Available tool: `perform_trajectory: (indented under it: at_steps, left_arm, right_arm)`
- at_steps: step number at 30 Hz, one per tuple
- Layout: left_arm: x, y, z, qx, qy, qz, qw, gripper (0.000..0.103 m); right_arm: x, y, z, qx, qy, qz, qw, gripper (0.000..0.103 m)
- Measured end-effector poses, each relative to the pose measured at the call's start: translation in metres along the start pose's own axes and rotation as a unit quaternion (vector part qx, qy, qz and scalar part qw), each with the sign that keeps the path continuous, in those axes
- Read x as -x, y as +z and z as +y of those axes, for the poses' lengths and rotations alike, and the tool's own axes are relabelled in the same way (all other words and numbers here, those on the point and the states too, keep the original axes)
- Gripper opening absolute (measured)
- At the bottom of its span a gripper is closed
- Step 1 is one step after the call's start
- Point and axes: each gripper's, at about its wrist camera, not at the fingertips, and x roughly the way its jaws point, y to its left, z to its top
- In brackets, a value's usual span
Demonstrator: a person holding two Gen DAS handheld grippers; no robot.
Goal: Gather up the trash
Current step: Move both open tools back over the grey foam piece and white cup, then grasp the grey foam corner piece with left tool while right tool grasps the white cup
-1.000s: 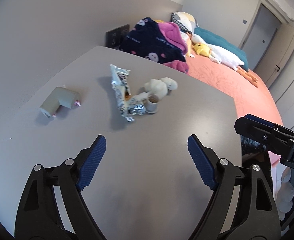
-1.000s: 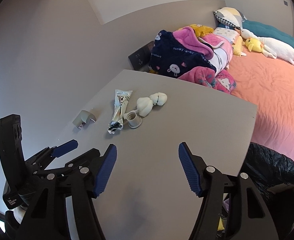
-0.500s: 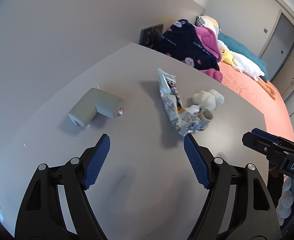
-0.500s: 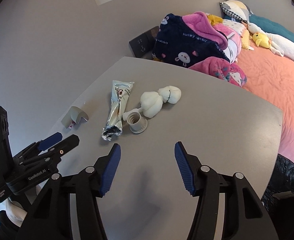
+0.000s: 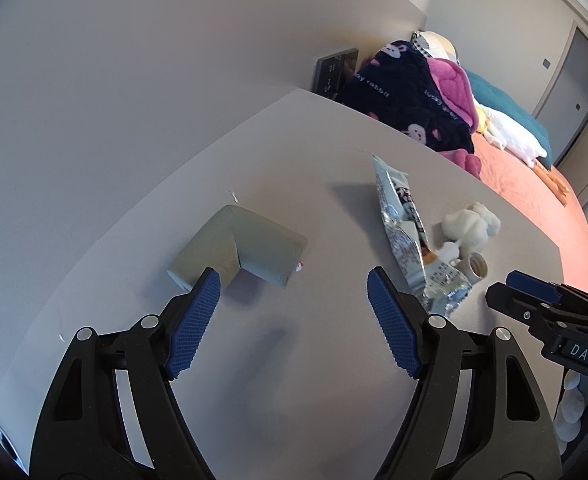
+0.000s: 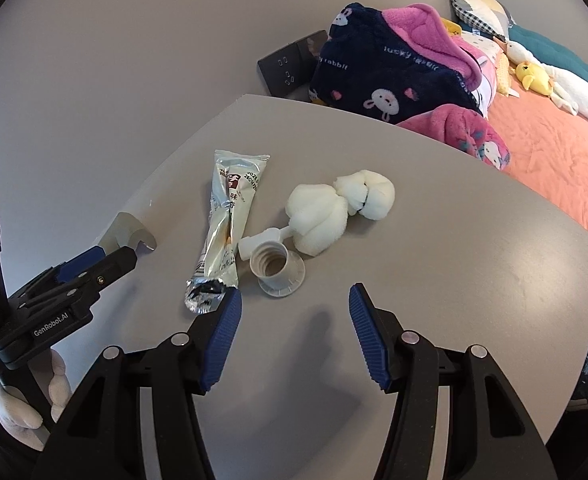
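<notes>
Nearest, the left hand-held gripper (image 5: 294, 320) hangs over the grey table (image 5: 294, 400) with its blue pads spread apart and nothing between them; bare tabletop shows in the gap. Just beyond its left pad lies a grey-green L-shaped corner piece (image 5: 237, 254), flat on the table and close to the pad's tip, though whether they touch is hard to tell. The right hand-held gripper (image 6: 291, 334) also stands open and empty, its jaws set narrower than the left's, its left pad tip right at the crumpled lower end of a silvery snack wrapper (image 6: 227, 232). The wrapper stretches away from the gripper, lengthwise across the table. Beside the wrapper's lower half sits a small white threaded plastic cap (image 6: 277, 268), mouth upward, with a short white plastic fitting (image 6: 259, 240) against it. Just past those rests a white wadded tissue (image 6: 334, 208) in two lumps. All this trash lies on the table in a loose cluster, the corner piece somewhat apart on the left. Further off, past the table's edge, a navy and pink fleece blanket (image 6: 390, 76) is heaped on the bed (image 6: 554, 152) with its orange sheet, and plush toys (image 6: 534, 76) lie along the bed's far side.
</notes>
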Motion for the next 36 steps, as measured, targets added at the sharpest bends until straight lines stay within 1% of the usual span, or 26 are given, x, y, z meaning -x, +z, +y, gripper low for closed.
perform_trajectory:
  at_steps: [6,9,10,13,16,19,22,25,26,27,28,29,31,36]
  left_arm:
    - [-0.007,0.01,0.004,-0.006,0.01,-0.004,0.9999,0.074]
    - [-0.008,0.012,0.008,-0.008,0.017,-0.006,0.9998,0.074]
    - [-0.009,0.013,0.009,-0.008,0.018,-0.007,0.9998,0.074]
    - [-0.011,0.015,0.012,-0.01,0.021,-0.009,0.9997,0.074]
    - [-0.012,0.017,0.012,-0.017,0.029,-0.013,0.9993,0.074]
    - [-0.014,0.02,0.013,-0.016,0.038,-0.017,0.999,0.074]
    - [-0.015,0.023,0.012,-0.014,0.055,-0.019,0.9982,0.073]
    - [-0.018,0.024,0.01,-0.014,0.084,-0.02,0.9962,0.058]
    - [-0.018,0.024,0.011,-0.011,0.087,-0.022,0.9959,0.057]
    - [-0.016,0.025,0.013,-0.003,0.083,-0.023,0.9963,0.057]
    - [-0.016,0.025,0.015,0.003,0.075,-0.026,0.9968,0.048]
    - [-0.015,0.026,0.018,0.011,0.064,-0.027,0.9975,0.036]
    - [-0.014,0.026,0.025,0.032,0.051,-0.03,0.9978,0.036]
    - [-0.003,0.024,0.029,0.044,0.036,-0.038,0.9977,0.035]
  right_arm:
    - [-0.014,0.008,0.005,0.004,-0.001,0.003,1.0,0.056]
    - [-0.02,0.011,0.007,0.003,0.0,0.006,1.0,0.052]
    - [-0.022,0.012,0.007,0.004,-0.001,0.007,1.0,0.05]
    - [-0.028,0.014,0.008,0.007,0.004,0.012,1.0,0.035]
    - [-0.029,0.014,0.01,0.015,-0.008,0.008,1.0,0.034]
    - [-0.028,0.013,0.01,0.01,-0.004,0.009,1.0,0.034]
    - [-0.027,0.011,0.01,0.008,-0.002,0.01,1.0,0.034]
    - [-0.026,0.01,0.009,0.006,-0.002,0.01,1.0,0.034]
    - [-0.026,0.01,0.008,0.006,-0.002,0.01,1.0,0.034]
    - [-0.025,0.009,0.008,0.006,-0.002,0.01,1.0,0.034]
    - [-0.025,0.009,0.008,0.006,-0.002,0.009,1.0,0.034]
    - [-0.024,0.009,0.008,0.007,-0.003,0.009,1.0,0.034]
    - [-0.021,0.009,0.007,0.007,-0.004,0.006,1.0,0.034]
    - [-0.009,0.008,0.007,0.006,0.0,-0.003,1.0,0.034]
